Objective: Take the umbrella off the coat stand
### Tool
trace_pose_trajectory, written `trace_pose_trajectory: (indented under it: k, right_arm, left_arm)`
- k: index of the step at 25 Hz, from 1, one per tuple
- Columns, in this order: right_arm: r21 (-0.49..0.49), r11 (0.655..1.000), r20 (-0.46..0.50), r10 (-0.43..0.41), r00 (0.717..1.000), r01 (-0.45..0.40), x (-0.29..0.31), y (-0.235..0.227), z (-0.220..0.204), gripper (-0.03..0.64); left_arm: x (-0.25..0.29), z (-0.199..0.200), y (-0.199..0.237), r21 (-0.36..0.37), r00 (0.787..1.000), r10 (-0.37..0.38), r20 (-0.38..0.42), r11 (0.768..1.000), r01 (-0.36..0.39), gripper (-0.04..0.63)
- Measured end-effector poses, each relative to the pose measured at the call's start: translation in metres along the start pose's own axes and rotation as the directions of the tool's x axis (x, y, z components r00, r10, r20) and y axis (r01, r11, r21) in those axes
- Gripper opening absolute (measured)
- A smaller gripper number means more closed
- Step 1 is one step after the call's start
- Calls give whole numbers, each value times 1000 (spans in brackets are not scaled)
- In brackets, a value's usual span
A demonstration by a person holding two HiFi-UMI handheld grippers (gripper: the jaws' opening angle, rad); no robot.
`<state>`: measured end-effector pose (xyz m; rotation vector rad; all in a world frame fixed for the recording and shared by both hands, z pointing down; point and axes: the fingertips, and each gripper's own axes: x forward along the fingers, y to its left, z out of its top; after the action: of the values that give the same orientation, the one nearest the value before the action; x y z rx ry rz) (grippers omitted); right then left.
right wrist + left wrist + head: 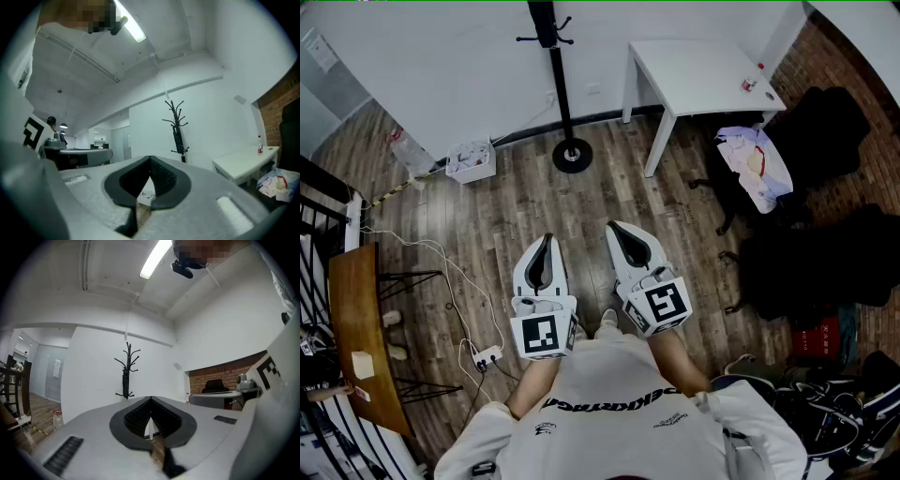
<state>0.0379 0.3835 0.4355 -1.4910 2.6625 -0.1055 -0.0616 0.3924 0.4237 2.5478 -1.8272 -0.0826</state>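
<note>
The black coat stand (560, 89) rises against the white wall at the top of the head view, its round base (572, 156) on the wood floor. A folded black umbrella (546, 23) hangs along its upper pole; it also appears in the left gripper view as the umbrella (125, 383) and in the right gripper view as the umbrella (177, 138). My left gripper (546, 242) and right gripper (615, 229) are held side by side, level, well short of the stand. Both are shut and hold nothing: left gripper (150, 400), right gripper (150, 160).
A white table (703, 75) stands right of the stand, with a black chair carrying clothes (755, 164) beside it. A white box (471, 159) and a plastic bottle (412, 155) sit by the wall at left. Cables and a power strip (486, 356) lie near a wooden table (356, 328).
</note>
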Motion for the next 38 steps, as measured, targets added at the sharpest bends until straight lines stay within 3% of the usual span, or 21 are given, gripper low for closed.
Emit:
trace_pose_trajectory:
  k: [9,22,28,38]
  right_arm:
    - [51,999,8,18,1000,-18,-2,-35,2,-2]
    - [49,998,8,35,999,-36,39,-63,-1,-2]
    - [33,997,10,63,998,-63,88,-76,-9,-2]
    - [14,996,7,90,996,-90,226,-109,-5,-2]
  left_arm:
    - [18,-2,-26,6,1000,10,-13,1000,-10,-2]
    - [59,-11,-10,-2,999,50,-20,999,-50,-3]
    - [97,-22,13,-9,999,50,5,999,-50,-2]
    - [210,-24,93,-26,999,47,22,999,-47,-2]
